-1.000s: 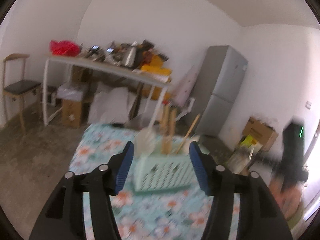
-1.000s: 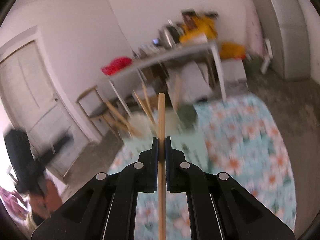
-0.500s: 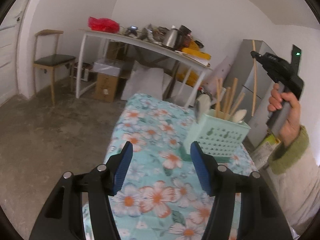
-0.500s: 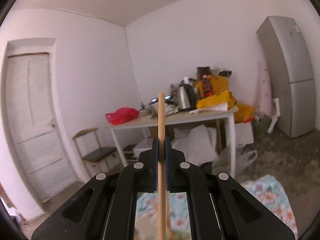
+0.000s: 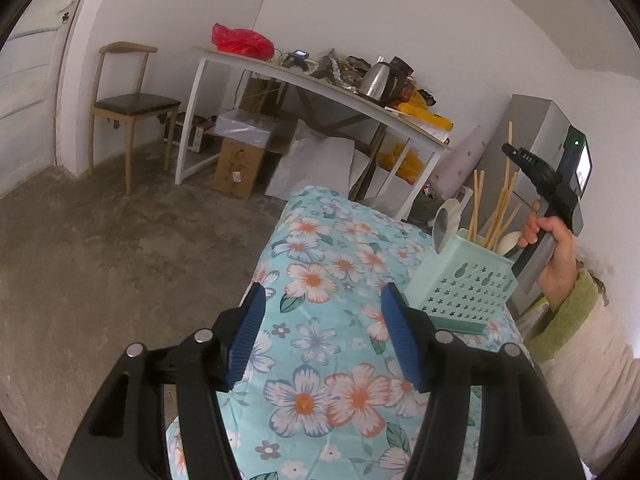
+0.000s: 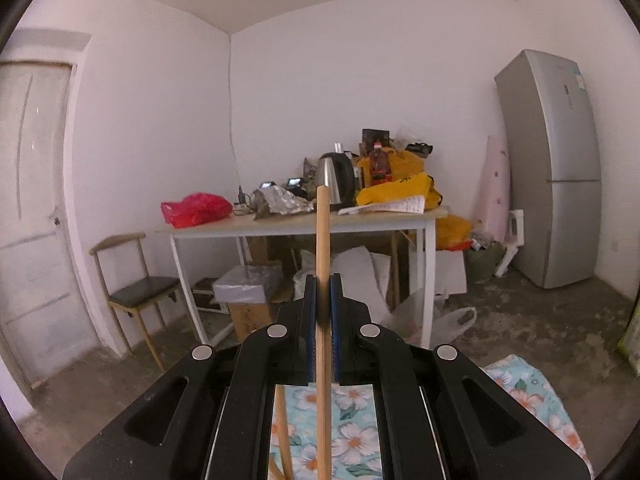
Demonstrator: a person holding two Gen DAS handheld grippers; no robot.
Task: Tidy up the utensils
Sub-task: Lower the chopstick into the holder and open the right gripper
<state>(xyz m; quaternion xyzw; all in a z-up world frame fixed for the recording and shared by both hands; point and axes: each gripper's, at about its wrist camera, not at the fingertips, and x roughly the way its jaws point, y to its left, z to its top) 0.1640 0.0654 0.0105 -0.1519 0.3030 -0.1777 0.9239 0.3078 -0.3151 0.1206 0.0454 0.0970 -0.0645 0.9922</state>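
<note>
R gripper (image 6: 322,320) stays clenched on a wooden chopstick (image 6: 322,248), now lifted upright over the green utensil basket (image 5: 460,280), so it looks ready to drop in. L gripper (image 5: 322,340) released, empty; basket has slid off to its right.

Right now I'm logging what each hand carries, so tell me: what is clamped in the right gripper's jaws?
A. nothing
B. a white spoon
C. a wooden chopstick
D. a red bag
C: in the right wrist view the right gripper has its jaws pressed shut on a thin wooden chopstick that stands up between them, while the white spoon sits in the green basket.
</note>
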